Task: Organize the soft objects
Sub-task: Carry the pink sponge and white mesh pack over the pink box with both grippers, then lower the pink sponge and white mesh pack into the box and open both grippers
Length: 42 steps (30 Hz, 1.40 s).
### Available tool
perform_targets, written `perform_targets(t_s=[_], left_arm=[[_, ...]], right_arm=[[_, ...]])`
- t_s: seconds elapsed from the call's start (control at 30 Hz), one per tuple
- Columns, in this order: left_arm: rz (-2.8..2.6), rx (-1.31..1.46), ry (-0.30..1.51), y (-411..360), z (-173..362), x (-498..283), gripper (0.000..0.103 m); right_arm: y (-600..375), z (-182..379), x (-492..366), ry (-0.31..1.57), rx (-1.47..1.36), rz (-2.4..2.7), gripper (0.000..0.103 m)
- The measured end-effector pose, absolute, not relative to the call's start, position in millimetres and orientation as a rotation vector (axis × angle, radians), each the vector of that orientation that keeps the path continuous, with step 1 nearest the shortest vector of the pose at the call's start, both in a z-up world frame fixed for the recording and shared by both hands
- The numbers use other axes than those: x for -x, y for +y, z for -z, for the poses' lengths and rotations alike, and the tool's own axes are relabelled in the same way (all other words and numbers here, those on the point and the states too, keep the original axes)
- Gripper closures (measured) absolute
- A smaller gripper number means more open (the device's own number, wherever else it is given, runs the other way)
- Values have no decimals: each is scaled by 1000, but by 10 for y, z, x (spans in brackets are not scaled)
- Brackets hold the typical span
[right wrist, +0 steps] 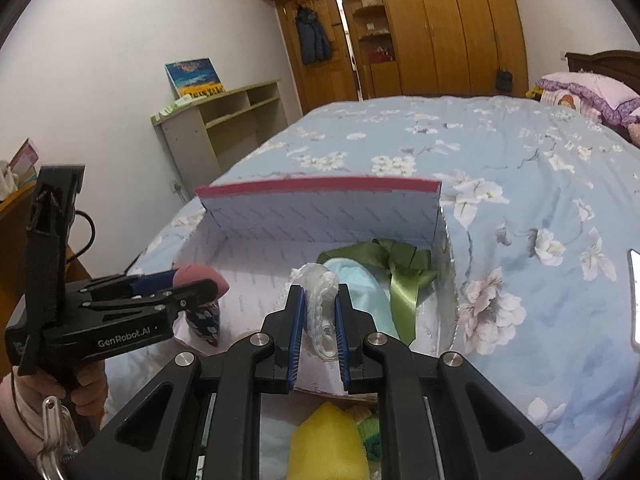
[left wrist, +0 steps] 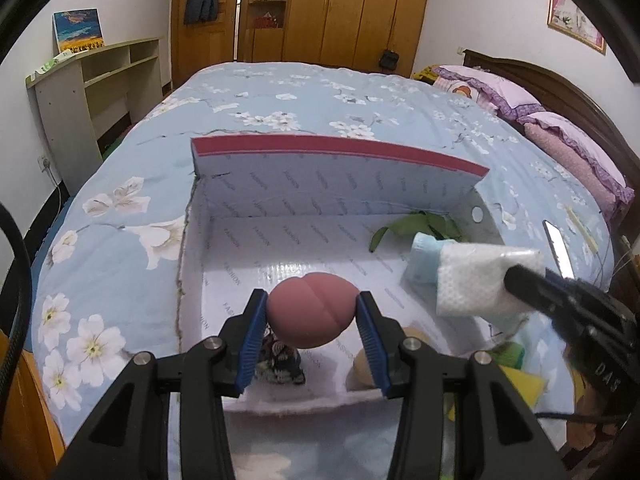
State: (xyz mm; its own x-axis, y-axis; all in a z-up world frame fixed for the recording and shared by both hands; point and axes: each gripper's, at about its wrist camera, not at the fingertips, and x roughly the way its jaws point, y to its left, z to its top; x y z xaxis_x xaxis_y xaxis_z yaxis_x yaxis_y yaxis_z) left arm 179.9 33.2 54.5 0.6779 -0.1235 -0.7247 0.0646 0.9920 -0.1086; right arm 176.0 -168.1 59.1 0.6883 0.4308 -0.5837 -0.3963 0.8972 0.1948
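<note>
Pink soft ball, seamed down the middle, sits pinched between the blue pads of the left tool, centre-low in the left wrist view, hanging over the open box floor. Judged light and squashy: it should give under the pads, and since the grip is across its widest part, it likely won't slip; a tighter squeeze would only deform it.

Right tool is nearly pressed together on a white wrapped pack, thin and crinkly in a clear film. In the left wrist view the same pack shows at mid right, held over the box's right end. Judged light, limp and a bit slick; holding it by one edge lets the rest droop.

Already in the box: a pale blue soft item with green ribbon at the right end, and a dark patterned pouch just below the ball.

The box rests on the floral bed. A yellow sponge lies outside the near wall, bottom centre of the right wrist view.
</note>
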Motion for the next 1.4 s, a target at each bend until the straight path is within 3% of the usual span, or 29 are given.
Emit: perform_targets(t_s=[0.7,0.93,1.4], left_arm=[[80,53,888,275,-184,-2106,55],[85,56,896,257,-166,-2138,54],[82,44,876,180,-184,-2085,33]], right_arm=[[-1629,-228,-1973,801,-50,-455,87],[-1611,-204,-1971,816,-54,-457,81],[-1630,-265,-1906,782,-53,-458,67]])
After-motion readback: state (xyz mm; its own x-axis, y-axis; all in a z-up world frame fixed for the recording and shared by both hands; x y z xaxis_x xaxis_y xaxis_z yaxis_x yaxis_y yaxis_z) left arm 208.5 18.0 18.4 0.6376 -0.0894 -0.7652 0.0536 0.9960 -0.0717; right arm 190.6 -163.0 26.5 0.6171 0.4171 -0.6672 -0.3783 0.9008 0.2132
